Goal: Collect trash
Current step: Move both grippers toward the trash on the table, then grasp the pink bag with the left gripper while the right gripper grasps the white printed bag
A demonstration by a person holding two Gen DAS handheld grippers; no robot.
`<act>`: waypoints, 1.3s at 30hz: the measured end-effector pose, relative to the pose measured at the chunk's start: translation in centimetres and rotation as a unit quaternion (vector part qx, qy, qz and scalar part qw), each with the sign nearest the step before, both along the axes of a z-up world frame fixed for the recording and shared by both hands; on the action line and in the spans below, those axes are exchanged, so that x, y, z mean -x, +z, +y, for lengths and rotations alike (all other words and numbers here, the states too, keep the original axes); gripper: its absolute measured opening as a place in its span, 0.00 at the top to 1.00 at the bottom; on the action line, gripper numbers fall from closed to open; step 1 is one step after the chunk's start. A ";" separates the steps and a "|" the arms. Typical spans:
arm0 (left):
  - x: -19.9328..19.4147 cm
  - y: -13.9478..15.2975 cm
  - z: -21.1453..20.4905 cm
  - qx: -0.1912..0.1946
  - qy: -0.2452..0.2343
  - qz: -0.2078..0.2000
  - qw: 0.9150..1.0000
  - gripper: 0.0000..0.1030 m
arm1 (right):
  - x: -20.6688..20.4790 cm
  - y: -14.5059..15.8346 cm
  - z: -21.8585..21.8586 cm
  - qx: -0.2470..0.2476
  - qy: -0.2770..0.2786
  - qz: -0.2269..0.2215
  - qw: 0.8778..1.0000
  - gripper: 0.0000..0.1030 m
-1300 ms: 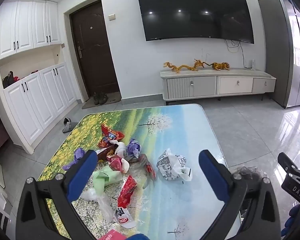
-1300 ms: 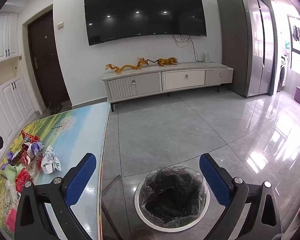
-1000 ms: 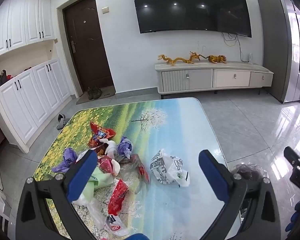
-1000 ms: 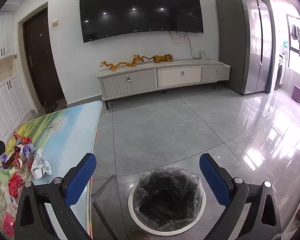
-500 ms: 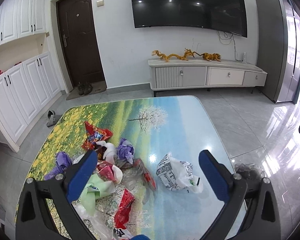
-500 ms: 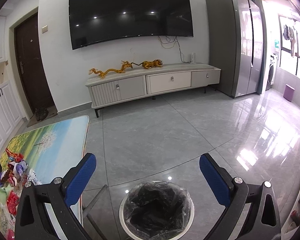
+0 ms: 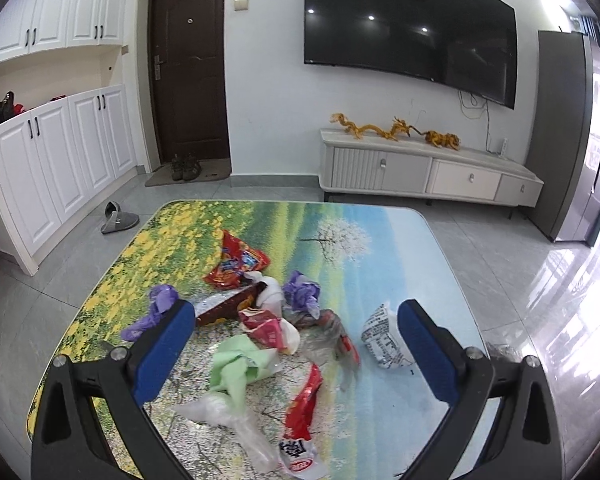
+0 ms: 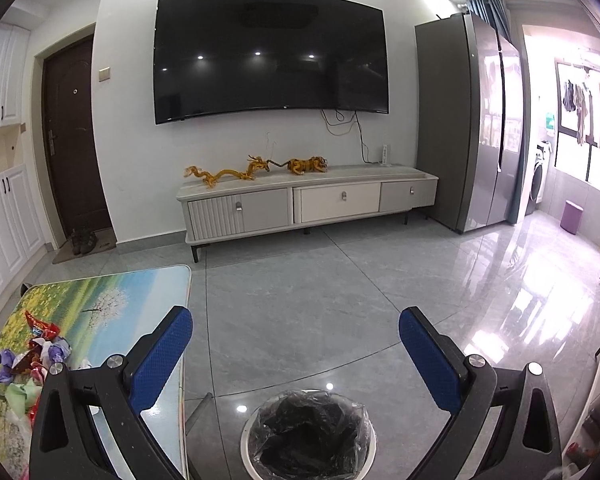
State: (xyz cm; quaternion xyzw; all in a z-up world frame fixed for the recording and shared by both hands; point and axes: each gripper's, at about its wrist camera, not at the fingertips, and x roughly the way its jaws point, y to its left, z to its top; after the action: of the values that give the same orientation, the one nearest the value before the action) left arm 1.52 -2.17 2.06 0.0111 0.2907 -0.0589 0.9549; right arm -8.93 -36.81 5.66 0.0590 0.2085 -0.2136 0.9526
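The left gripper (image 7: pixel 292 344) hangs jaws apart over the wrappers (image 7: pixel 276 332) heaped on the table (image 7: pixel 380 216). The right gripper (image 8: pixel 296 344), also apart, empty, hovers above the bin (image 8: pixel 310 436). Best practice: descend on one wrapper, pinching its raised fold.

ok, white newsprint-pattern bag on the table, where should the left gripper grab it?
Probably the crumpled upper bulge of the white printed bag, from above. It lies apart from the wrapper pile, near the table's right edge, so the open left gripper can straddle it without snagging anything else.
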 end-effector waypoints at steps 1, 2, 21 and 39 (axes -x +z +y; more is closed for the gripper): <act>0.3 0.2 0.5 0.003 0.006 -0.007 1.000 0.01 | 0.1 0.0 0.2 0.000 0.002 0.000 1.000 0.00; 0.6 0.3 0.9 0.006 0.011 -0.012 1.000 0.01 | 0.1 0.0 0.4 0.002 0.005 0.006 1.000 0.00; 4.4 -0.5 7.1 0.011 -0.010 0.020 1.000 0.01 | -1.2 -1.1 4.6 -0.026 0.110 0.028 0.993 0.00; 9.7 -10.2 6.2 0.004 -0.117 0.153 0.981 0.20 | -6.8 -9.0 12.6 -0.109 0.256 0.157 0.948 0.00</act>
State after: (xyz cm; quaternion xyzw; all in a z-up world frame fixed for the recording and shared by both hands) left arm -8.18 4.02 -8.13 0.0316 0.4298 -0.1726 0.8857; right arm -2.11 -24.22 -3.38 0.0730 0.3854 0.0552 0.9182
